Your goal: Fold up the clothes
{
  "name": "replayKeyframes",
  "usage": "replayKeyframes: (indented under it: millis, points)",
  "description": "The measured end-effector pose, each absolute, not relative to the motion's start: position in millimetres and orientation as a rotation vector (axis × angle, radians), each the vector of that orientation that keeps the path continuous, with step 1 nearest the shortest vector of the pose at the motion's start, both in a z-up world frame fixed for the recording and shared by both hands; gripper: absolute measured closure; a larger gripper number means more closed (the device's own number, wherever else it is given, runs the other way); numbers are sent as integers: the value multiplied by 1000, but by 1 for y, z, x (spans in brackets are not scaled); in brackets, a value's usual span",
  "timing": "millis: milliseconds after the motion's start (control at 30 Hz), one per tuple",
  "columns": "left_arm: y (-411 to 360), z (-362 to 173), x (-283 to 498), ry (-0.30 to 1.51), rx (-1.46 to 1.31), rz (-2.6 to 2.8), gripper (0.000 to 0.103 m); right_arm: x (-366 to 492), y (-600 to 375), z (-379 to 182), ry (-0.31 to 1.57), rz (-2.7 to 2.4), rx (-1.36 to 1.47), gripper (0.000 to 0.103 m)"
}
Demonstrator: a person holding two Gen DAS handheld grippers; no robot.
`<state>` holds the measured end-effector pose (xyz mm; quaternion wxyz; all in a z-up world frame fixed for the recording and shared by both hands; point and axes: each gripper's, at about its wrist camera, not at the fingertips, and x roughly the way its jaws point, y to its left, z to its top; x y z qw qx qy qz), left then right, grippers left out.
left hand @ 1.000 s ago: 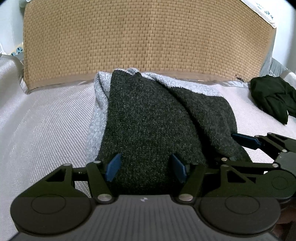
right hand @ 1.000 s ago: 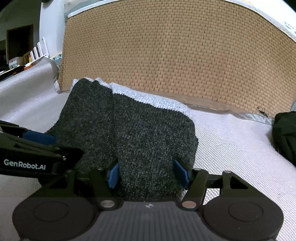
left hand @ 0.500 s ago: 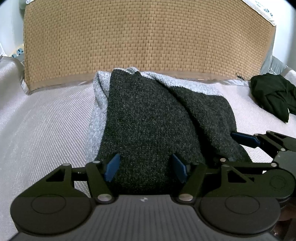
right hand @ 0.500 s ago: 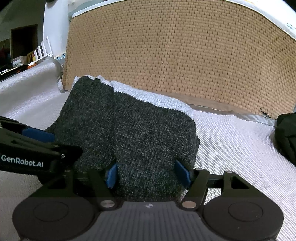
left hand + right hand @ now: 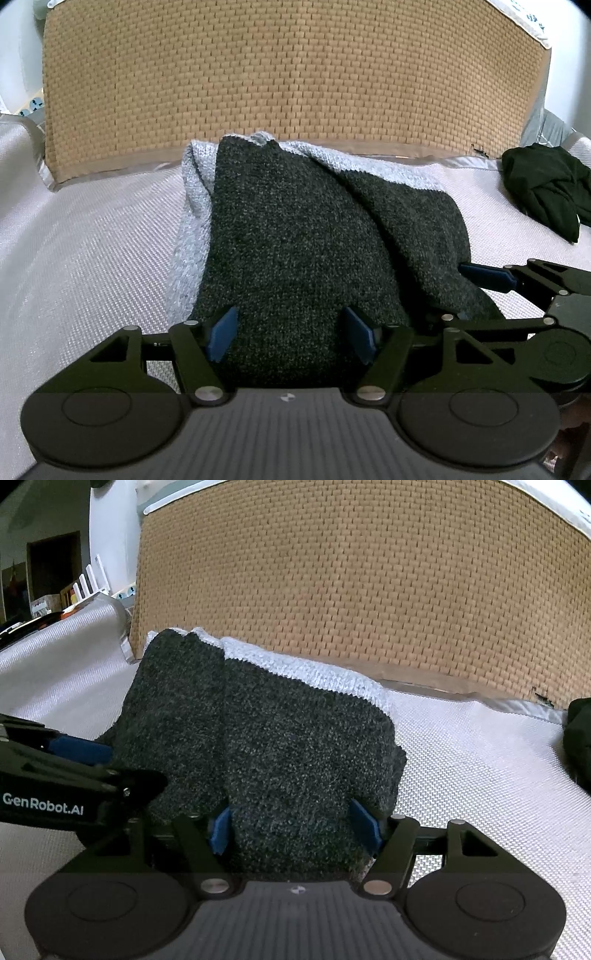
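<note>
Both the left tool (image 5: 291,334) and right tool (image 5: 295,829) stand open astride the folded grey sweater (image 5: 314,240), gripping nothing, likely poised to fold its near edge away toward the woven headboard (image 5: 288,81)

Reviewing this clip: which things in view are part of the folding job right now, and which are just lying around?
Part of the job:
- dark grey knit sweater with pale grey edge, folded on the white woven bed cover
- left gripper, jaws apart astride the sweater's near end
- right gripper, likewise

Lying about:
- crumpled black garment, apart to the right
- tan woven mat behind
</note>
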<state>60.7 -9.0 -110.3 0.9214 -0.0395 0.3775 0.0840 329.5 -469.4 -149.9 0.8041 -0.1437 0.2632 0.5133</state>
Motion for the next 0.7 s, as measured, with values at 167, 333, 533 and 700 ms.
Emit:
replayKeyframes:
  millis: [167,333,533,700]
  points:
    - [-14,-108,58,776,-60,168,34,329,-471,-145,565,1101,-294,32]
    - [-22,-94,46,791,58,114,33,315,-490,-135,465,1147,-360,34]
    - [-27,-88,35,839,157,69,26,314,-510,-123,410,1194,-460,34]
    - [-39,-93,30,850,268,55,26,296,-515,-120,330,1218,-661,34]
